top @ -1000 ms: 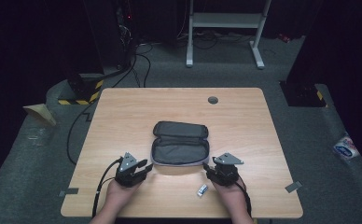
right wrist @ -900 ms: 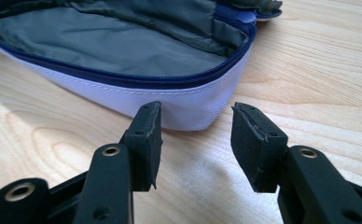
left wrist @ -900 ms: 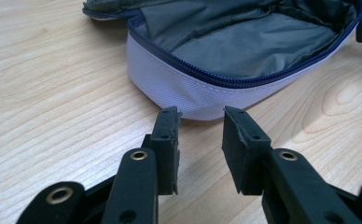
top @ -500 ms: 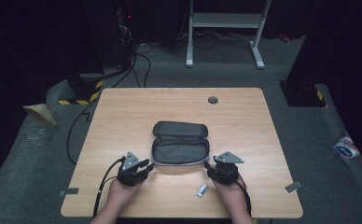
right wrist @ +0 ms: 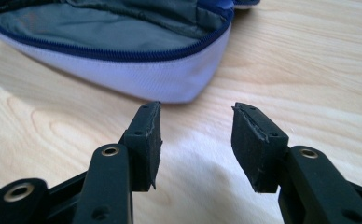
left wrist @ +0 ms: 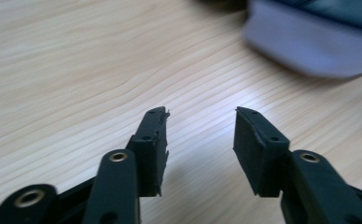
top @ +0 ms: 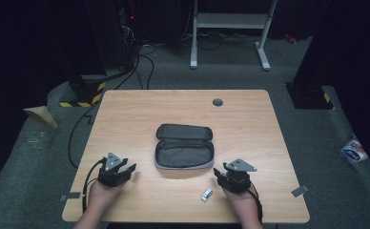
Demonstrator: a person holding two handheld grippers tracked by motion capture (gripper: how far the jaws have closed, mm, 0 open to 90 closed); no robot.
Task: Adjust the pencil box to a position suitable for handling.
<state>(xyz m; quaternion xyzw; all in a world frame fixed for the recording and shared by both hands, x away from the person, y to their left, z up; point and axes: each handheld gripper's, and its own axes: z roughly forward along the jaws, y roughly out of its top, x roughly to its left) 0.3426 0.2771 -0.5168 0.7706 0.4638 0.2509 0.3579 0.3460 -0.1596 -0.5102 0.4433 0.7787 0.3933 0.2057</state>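
The pouch [top: 184,152] lies unzipped in the middle of the desk [top: 135,114], its lid folded back on the far side, and as far as I can see its grey lining is bare. A small white and dark item [top: 206,194] sits on the wood near the pouch's near right corner, just beside my right tongs [top: 222,174]. I judge that the opening is done and the packing is not: that small item has yet to be picked up and put into the pouch, and the zip closed after it. I cannot tell what the item is, it is too small.

My left tongs [top: 128,169] hover off the pouch's near left corner, jaws apart with a clear gap between them, holding nothing and touching nothing; in the left gripper view [left wrist: 201,114] there is bare wood between them and the pouch's pale edge [left wrist: 309,46] beyond. My right tongs stand off the pouch's near right corner, equally wide, also holding nothing; in the right gripper view [right wrist: 195,109] they point at the pouch's white side wall [right wrist: 137,81], near it but apart.
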